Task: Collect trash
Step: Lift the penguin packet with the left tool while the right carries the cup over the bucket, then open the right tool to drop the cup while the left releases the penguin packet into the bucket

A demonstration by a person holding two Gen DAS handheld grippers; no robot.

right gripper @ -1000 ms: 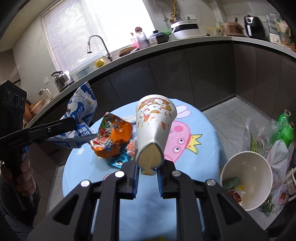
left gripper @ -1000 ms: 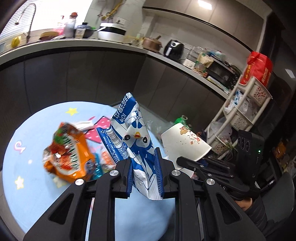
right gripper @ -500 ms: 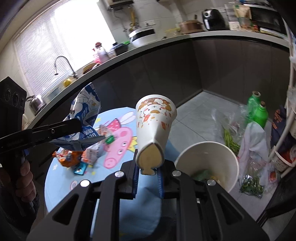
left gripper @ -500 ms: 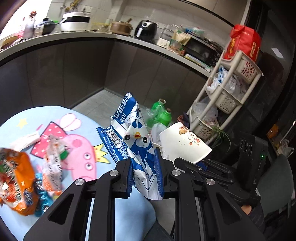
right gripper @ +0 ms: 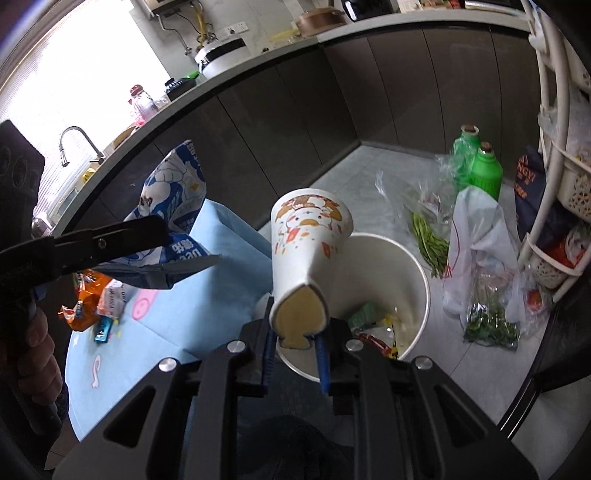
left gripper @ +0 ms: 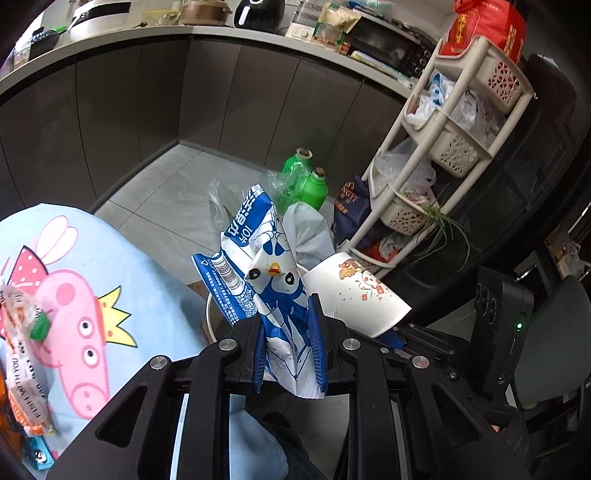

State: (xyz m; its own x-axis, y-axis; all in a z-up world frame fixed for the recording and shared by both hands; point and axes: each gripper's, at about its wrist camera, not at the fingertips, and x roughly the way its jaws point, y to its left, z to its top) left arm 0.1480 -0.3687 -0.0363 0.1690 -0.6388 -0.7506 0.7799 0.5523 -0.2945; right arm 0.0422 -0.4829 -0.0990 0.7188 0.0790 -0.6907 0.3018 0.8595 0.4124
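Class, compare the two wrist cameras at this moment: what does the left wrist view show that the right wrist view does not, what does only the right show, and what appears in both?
Only the left wrist view shows the red bag on top of the white rack and the whole pink pig print on the blue tablecloth.

Only the right wrist view shows the window, the faucet, and the wrappers lying inside the white bin.

Both show the blue-and-white bag clamped in the left gripper, the paper cup clamped in the right gripper, and the green bottles on the floor.
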